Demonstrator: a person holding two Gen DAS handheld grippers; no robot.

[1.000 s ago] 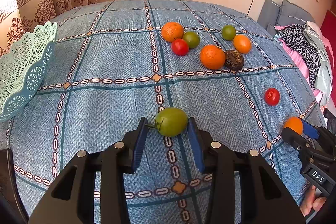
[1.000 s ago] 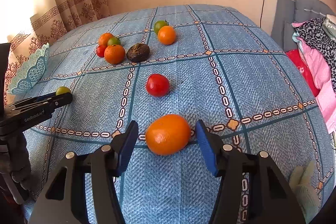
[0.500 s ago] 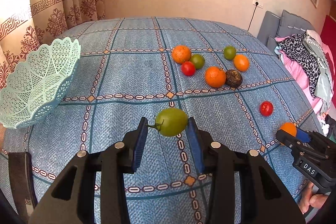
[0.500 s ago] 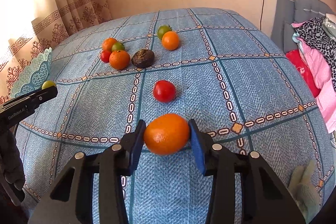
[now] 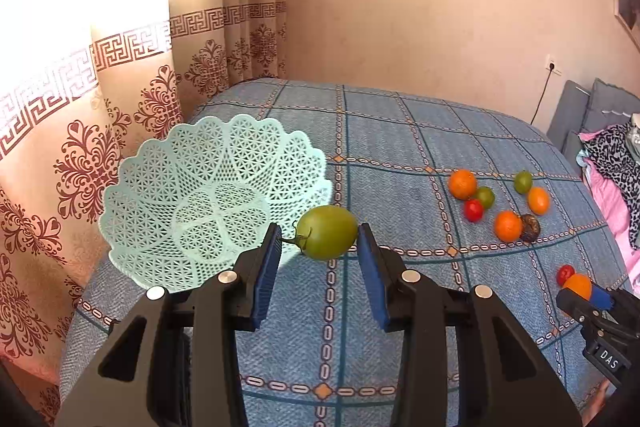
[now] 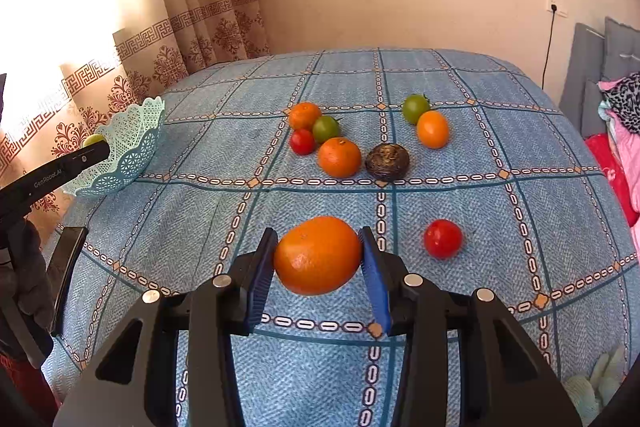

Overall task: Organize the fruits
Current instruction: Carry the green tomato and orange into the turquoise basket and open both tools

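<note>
A green tomato with a stem hangs between the blue pads of my left gripper, which is shut on it just right of a pale mint lattice basket. The basket looks empty. My right gripper is shut on a large orange, held above the blue checked bedspread. From the right wrist view, the left gripper sits at the far left by the basket. The left wrist view catches the right gripper at its right edge.
A red tomato lies just right of the held orange. Farther back sit several fruits: oranges, green tomatoes, a small red tomato and a dark wrinkled fruit. Curtains hang on the left; pillows and clothes lie right.
My left gripper rose and swung left with the green tomato, bringing the basket close. My right gripper went from open around the orange to shut on it and lifted it.
</note>
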